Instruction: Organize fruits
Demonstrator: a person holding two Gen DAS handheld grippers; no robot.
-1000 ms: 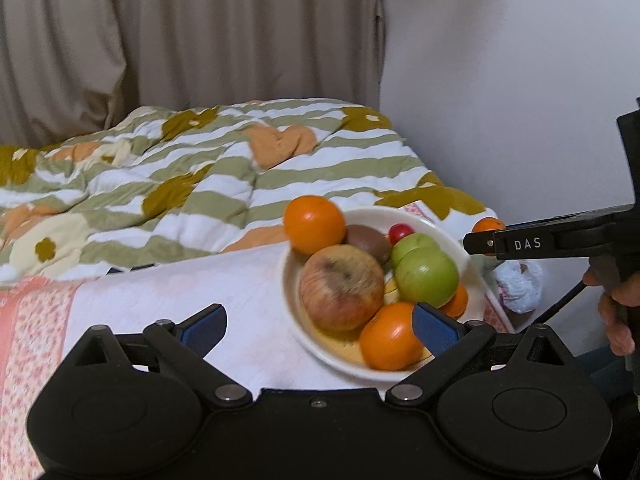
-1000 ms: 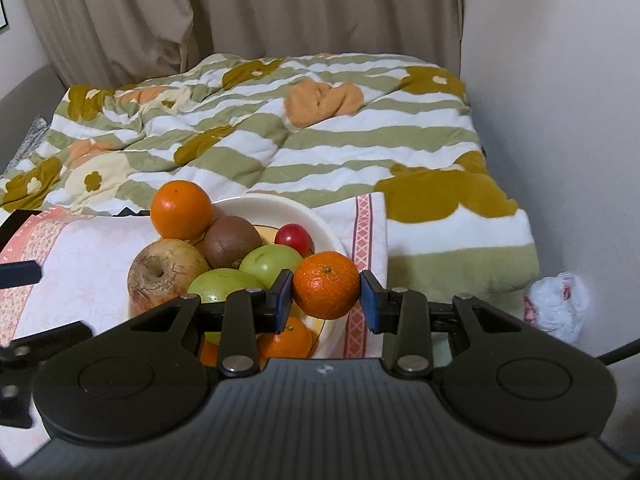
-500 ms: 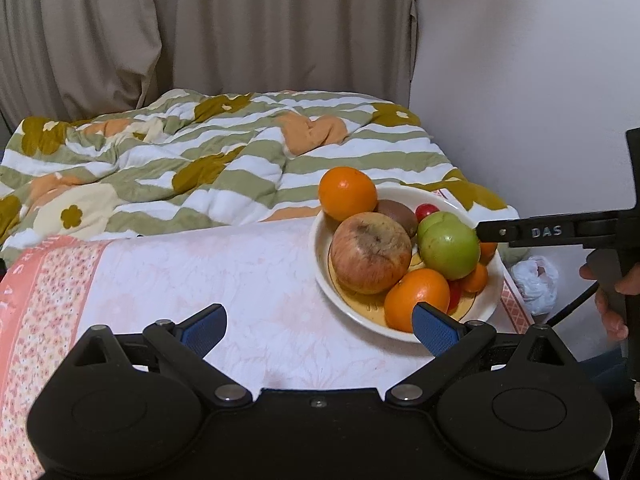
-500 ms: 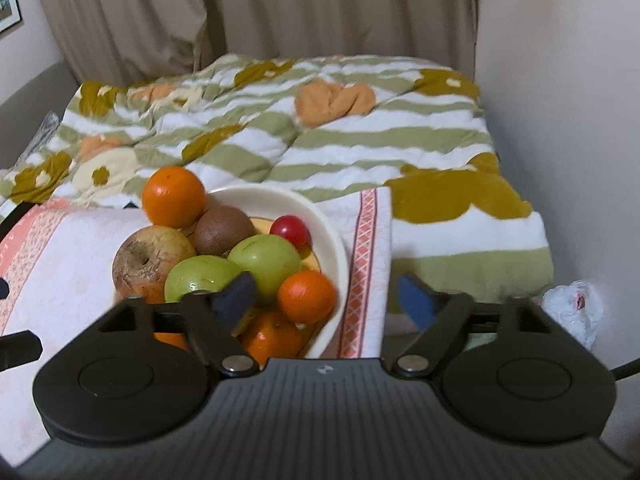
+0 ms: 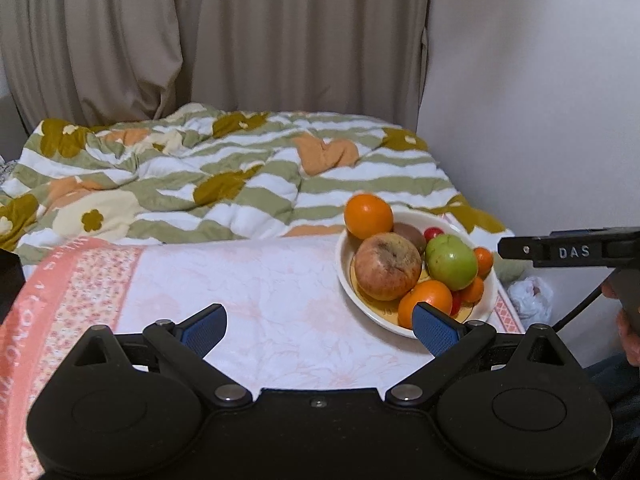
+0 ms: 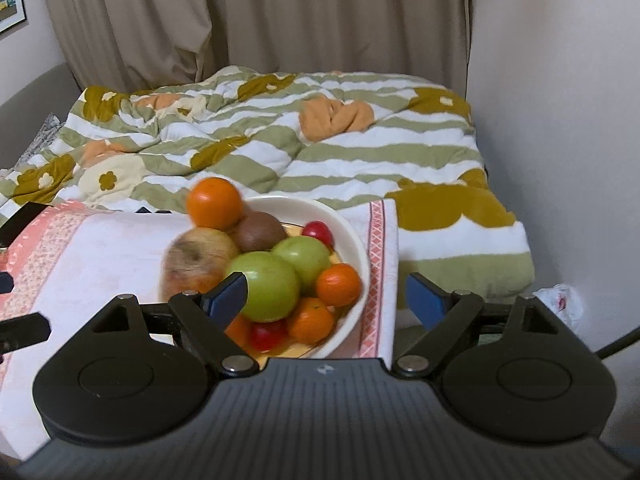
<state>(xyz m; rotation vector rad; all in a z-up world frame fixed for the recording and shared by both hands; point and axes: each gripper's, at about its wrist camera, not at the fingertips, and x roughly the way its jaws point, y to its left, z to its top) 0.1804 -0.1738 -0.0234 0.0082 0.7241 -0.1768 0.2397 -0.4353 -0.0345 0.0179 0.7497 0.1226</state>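
A white bowl (image 5: 490, 305) (image 6: 362, 258) sits at the right end of a pink-and-white cloth, full of fruit: a large orange (image 5: 368, 216) (image 6: 215, 203), a brownish apple (image 5: 387, 266) (image 6: 198, 254), two green apples (image 6: 269, 285), a kiwi (image 6: 260, 231), small oranges (image 6: 338, 284) and red cherry tomatoes (image 6: 319, 231). My left gripper (image 5: 318, 326) is open and empty, above the cloth left of the bowl. My right gripper (image 6: 326, 294) is open and empty, just above the bowl's near right rim; it also shows in the left wrist view (image 5: 568, 251).
The cloth (image 5: 248, 280) covers a low table in front of a bed with a green-striped flowered quilt (image 5: 240, 176). Beige curtains (image 5: 240, 40) hang behind. A white wall (image 6: 560, 120) stands right, with a crumpled white bag (image 6: 560, 304) on the floor.
My right gripper opened and let the small orange go into the bowl, then drew back and up. My left gripper pulled back and left, away from the bowl.
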